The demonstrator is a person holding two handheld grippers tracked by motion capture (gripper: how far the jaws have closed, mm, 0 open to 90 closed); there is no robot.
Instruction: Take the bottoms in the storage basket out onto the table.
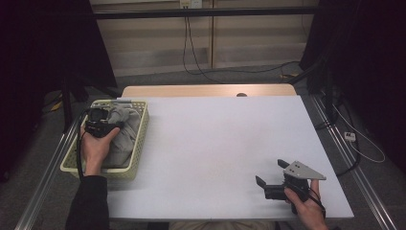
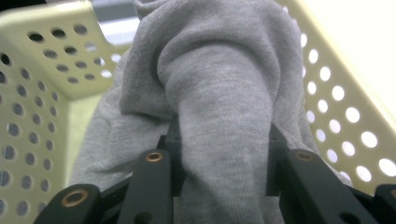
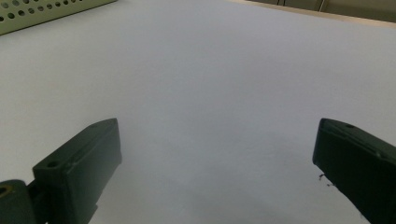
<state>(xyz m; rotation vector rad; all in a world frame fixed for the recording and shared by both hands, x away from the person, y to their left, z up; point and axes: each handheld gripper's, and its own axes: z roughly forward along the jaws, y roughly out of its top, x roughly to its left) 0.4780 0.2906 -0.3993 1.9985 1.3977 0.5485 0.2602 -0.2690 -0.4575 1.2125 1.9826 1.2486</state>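
A grey knit garment lies bunched in a pale yellow perforated basket at the table's left edge. My left gripper is inside the basket, shut on a thick fold of the grey garment that rises between its black jaws. The basket's wall curves round the cloth on both sides. My right gripper rests low over the white tabletop near the front right, its jaws wide apart with nothing between them. In the right gripper view the right gripper frames only bare white surface.
The white tabletop stretches between the two hands. A strip of wooden table shows behind it. Cables trail over the floor at the right, and metal rails run along both sides. A corner of the basket sits far off.
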